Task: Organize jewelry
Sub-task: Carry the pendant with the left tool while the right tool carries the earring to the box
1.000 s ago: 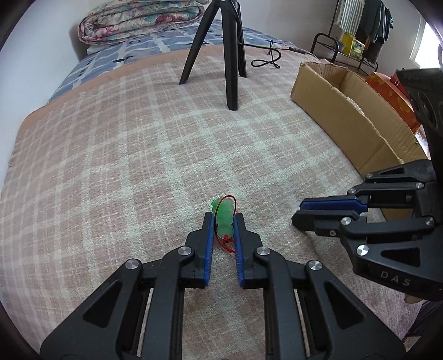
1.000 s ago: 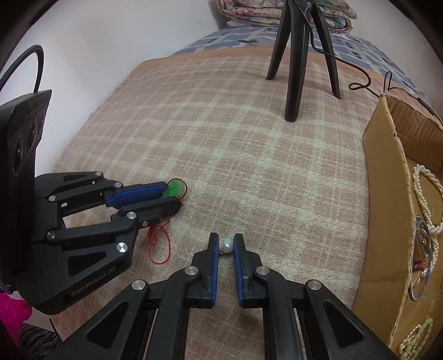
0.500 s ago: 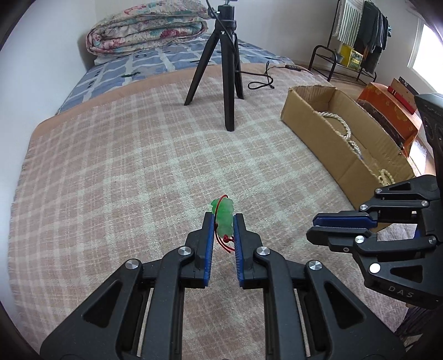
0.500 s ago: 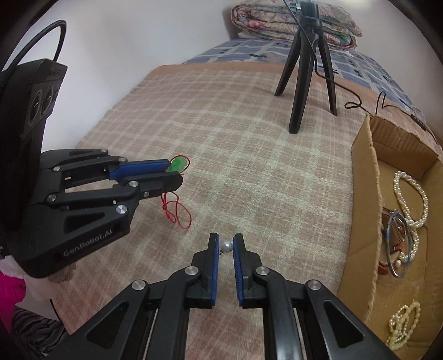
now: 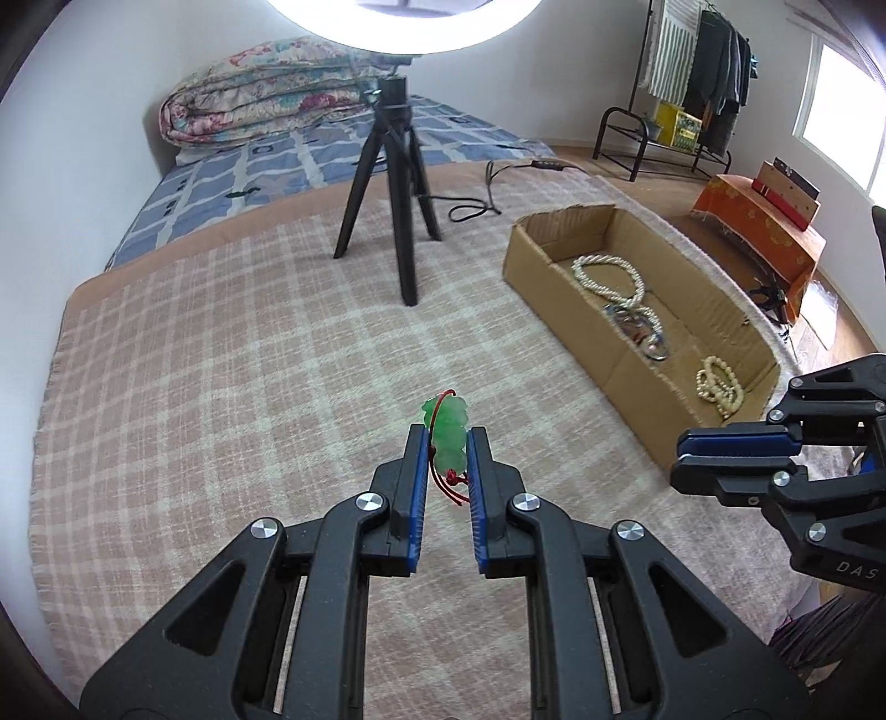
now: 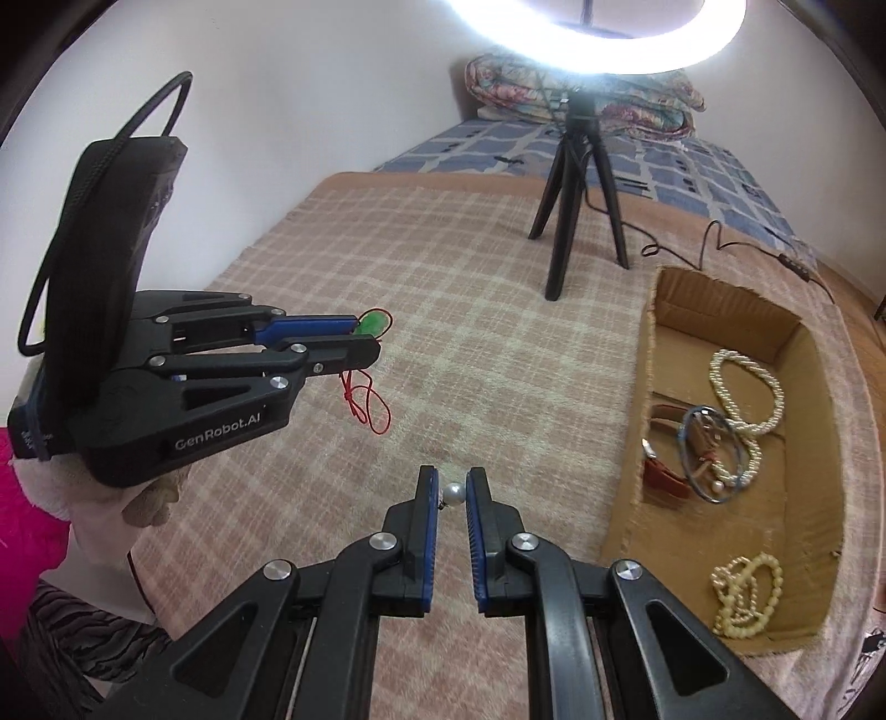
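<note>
The left gripper [image 5: 447,446] is clamping a green carved pendant on red cord [image 5: 449,429]; the right gripper [image 6: 453,493] is pinching a small white pearl earring [image 6: 454,492], with an open cardboard box [image 6: 631,443] to its right.

The ring light [image 6: 587,50] above the tripod [image 6: 576,188] is cut off by the top edge; the pearl's [image 6: 454,492] fitting is too small to tell.

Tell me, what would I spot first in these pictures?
Probably the bright green pendant on its red cord, pinched in the left tongs above the checked blanket. Next, the small pearl in the right tongs, and the cardboard box of pearl necklaces to the right.
</note>
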The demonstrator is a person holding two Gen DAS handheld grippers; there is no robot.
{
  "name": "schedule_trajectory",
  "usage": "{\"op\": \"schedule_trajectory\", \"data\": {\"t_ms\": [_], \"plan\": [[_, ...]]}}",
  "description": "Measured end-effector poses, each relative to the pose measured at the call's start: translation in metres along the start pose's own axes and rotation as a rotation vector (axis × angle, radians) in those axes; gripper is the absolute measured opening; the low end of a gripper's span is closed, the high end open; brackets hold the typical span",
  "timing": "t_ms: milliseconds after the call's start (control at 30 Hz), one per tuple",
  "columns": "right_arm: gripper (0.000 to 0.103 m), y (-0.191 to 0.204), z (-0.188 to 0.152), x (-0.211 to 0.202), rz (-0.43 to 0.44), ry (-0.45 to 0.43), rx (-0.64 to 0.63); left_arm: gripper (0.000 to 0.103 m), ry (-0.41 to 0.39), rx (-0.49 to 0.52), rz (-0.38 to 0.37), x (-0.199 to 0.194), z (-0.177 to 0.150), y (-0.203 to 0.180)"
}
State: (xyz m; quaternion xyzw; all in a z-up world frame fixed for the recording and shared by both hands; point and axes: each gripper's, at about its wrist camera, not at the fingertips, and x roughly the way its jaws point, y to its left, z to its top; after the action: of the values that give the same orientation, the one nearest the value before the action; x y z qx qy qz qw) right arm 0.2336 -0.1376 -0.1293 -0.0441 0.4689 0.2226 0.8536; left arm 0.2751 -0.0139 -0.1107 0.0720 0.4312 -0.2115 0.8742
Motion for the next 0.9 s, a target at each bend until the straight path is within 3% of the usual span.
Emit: {"op": "schedule_trajectory", "data": {"t_ms": [467,900], "plan": [[0.008,-0.055,-0.027,-0.072,-0.062,-0.081,0.077,0.012,-0.053,0.058,-0.079,-0.004,0.032,-0.07],[0.008,-0.101,-0.045,-0.092,-0.106,-0.098,0.137,0.012,-0.081,0.074,-0.095,0.021,0.077,-0.109]]}}
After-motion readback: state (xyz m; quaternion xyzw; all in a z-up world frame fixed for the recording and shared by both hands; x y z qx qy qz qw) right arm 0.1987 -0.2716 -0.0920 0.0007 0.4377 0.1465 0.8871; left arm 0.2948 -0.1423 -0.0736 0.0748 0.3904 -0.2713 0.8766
